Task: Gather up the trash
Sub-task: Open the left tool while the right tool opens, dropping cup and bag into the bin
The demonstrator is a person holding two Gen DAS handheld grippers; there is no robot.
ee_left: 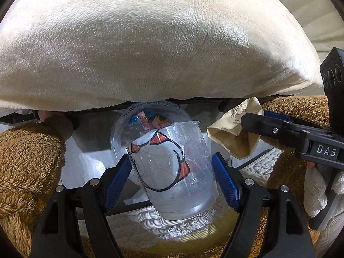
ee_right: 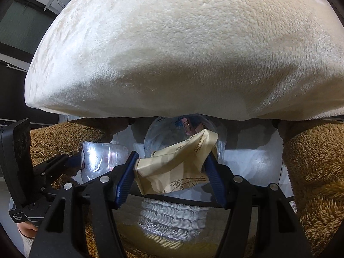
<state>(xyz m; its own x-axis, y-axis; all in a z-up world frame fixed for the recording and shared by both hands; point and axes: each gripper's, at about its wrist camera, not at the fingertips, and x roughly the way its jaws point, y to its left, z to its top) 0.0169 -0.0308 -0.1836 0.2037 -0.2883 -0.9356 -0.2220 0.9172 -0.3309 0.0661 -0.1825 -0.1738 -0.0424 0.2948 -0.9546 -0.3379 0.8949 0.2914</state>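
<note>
1. Landmark: the transparent bin (ee_left: 137,129), a clear round container with its mouth turned toward both cameras, sits below the edge of the cream cushion (ee_left: 150,43). All positions below refer to it.
2. The left gripper (ee_left: 172,176) is clenched on a clear plastic cup (ee_left: 172,163) printed with orange and black marks. The blue pads (ee_left: 117,178) press on opposite sides of the cup wall. The cup hangs directly in front of the bin mouth, its own rim toward the bin.
3. The right gripper (ee_right: 171,172) is clenched on a crumpled beige paper bag (ee_right: 172,167). The bag hangs in front of the bin mouth; in the left wrist view it lies just right of the cup.
4. Handling, cup: judged light, thin-walled and slippery. Excess squeeze is likely to buckle the wall. The mid-wall hold shown appears adequate.
5. Handling, bag: judged very light and soft. It deforms freely and may snag on the bin rim. A hold across a folded section, as shown, seems secure.
6. Hidden or unclear:
   - The far rim of the bin is covered by the cushion.
   - Small pink and blue items inside the bin cannot be identified.
   - Whether the cup touches the bin rim cannot be determined.
   - The brown fleece (ee_left: 28,161) on either side of the bin conceals its support.
</note>
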